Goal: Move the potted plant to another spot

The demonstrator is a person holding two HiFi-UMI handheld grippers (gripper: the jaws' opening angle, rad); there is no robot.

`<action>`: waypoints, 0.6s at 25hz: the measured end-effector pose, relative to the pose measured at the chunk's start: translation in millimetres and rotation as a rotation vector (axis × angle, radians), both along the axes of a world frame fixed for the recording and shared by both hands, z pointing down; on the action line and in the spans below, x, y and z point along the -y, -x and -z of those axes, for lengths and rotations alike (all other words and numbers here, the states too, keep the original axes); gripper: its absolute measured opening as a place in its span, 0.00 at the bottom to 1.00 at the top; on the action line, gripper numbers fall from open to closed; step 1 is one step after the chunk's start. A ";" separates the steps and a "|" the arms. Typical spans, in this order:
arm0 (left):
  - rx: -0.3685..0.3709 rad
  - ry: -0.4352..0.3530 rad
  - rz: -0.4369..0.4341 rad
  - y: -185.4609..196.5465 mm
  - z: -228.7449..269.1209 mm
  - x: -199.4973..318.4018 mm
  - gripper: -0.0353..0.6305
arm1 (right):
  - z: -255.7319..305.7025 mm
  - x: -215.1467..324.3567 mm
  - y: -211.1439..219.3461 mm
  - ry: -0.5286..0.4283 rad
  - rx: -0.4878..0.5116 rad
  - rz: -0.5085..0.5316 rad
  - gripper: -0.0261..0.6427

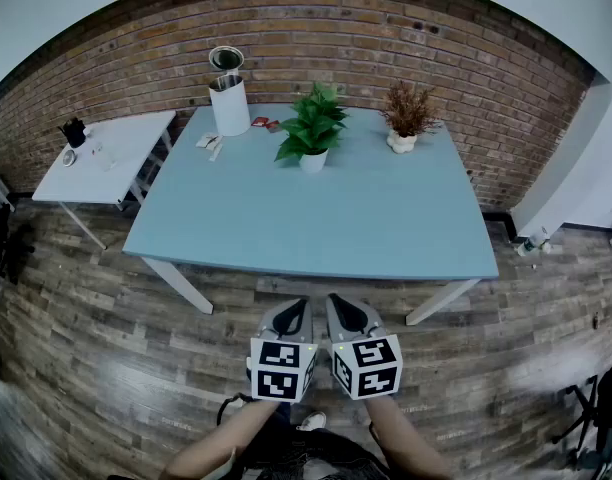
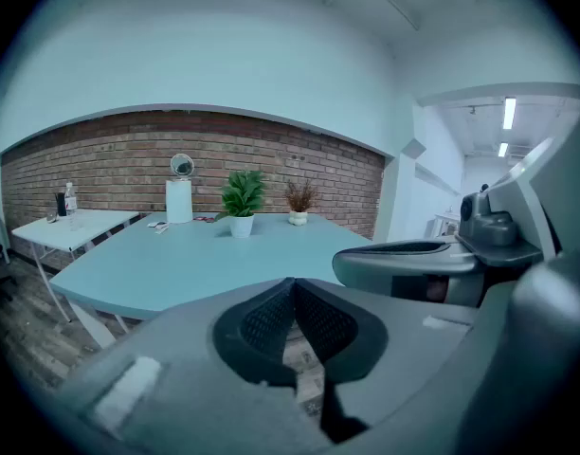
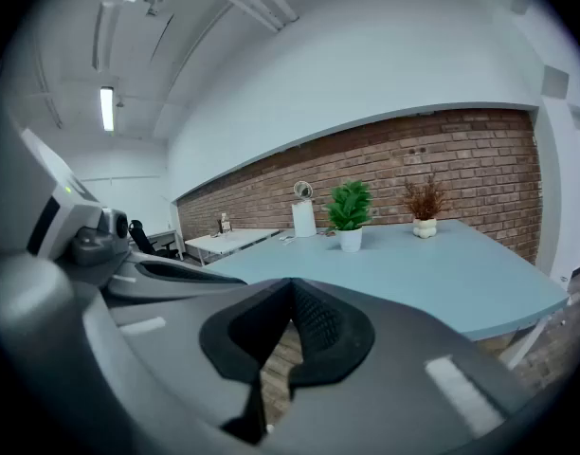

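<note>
Left gripper (image 1: 291, 318): jaws together, nothing between them.
Right gripper (image 1: 348, 316): jaws together, nothing between them.
Green potted plant (image 1: 312, 133): upright on blue table (image 1: 336, 218).

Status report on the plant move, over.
Left gripper and right gripper shut, empty, side by side short of table. Green potted plant upright near far edge, untouched. White canister and dried plant flank it, apart.

Blue table (image 1: 316, 223) w/ green potted plant (image 1: 312, 128), dried brown plant (image 1: 406, 116), white cylinder (image 1: 229, 105) & small bits (image 1: 209, 141) near back.
</note>
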State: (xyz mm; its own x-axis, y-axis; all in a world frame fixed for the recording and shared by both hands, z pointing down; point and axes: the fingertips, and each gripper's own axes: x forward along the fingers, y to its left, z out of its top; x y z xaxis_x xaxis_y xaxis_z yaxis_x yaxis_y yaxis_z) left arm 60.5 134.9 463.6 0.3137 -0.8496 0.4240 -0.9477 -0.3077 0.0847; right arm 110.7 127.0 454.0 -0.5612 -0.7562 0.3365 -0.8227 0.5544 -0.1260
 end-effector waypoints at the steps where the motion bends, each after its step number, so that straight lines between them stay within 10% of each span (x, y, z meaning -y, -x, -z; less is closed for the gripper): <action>1: 0.000 0.002 -0.001 -1.1 0.0 -1.0 0.05 | 0.4 -0.7 -1.0 0.000 0.001 -0.001 0.05; 15: -0.026 0.015 -0.005 -3.1 -3.0 19.4 0.05 | -6.2 18.7 -2.1 0.017 0.016 -0.013 0.05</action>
